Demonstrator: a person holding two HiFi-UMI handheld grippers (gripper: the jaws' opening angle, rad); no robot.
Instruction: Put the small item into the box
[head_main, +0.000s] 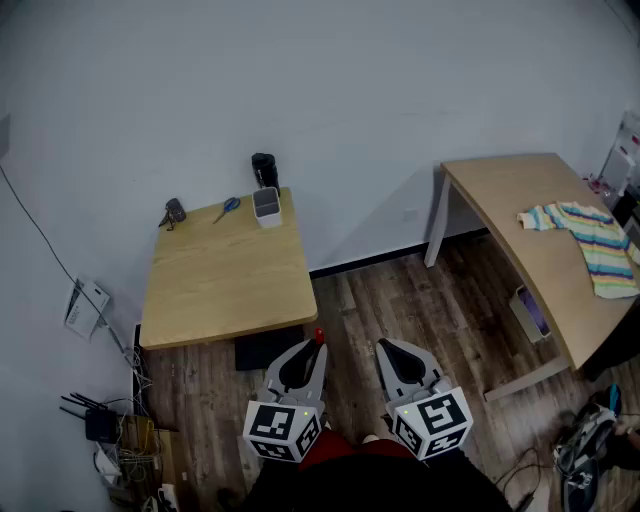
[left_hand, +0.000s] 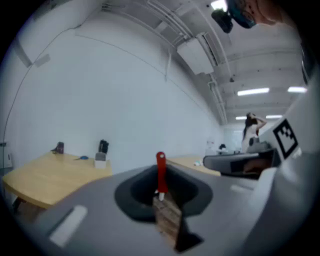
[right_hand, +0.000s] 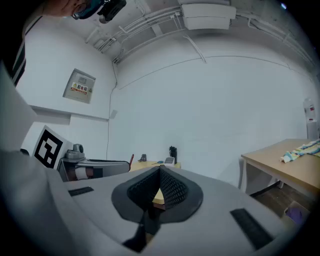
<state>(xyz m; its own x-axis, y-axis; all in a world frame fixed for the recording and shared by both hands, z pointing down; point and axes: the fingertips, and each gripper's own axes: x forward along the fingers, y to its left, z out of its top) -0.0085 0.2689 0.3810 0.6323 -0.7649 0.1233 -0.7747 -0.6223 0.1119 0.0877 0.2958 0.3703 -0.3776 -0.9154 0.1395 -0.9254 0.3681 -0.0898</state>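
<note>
A small red-handled item (head_main: 319, 336) (left_hand: 160, 172) sticks up from the tip of my left gripper (head_main: 318, 343) (left_hand: 161, 192), which is shut on it. My right gripper (head_main: 385, 347) (right_hand: 159, 172) is beside it, jaws shut with nothing between them. Both hang low over the wooden floor, in front of a light wood table (head_main: 225, 275) (left_hand: 40, 177). A small white box (head_main: 266, 207) (left_hand: 100, 159) (right_hand: 169, 161) stands at the table's far edge, well beyond both grippers. In the right gripper view the red item (right_hand: 132, 159) shows to the left.
Blue scissors (head_main: 228, 208), a dark clip-like object (head_main: 173, 212) and a black container (head_main: 264, 168) lie near the white box. A second table (head_main: 520, 215) at the right carries a striped garment (head_main: 590, 240). A router and cables (head_main: 100, 425) clutter the floor at left. A person (left_hand: 248, 127) stands far off.
</note>
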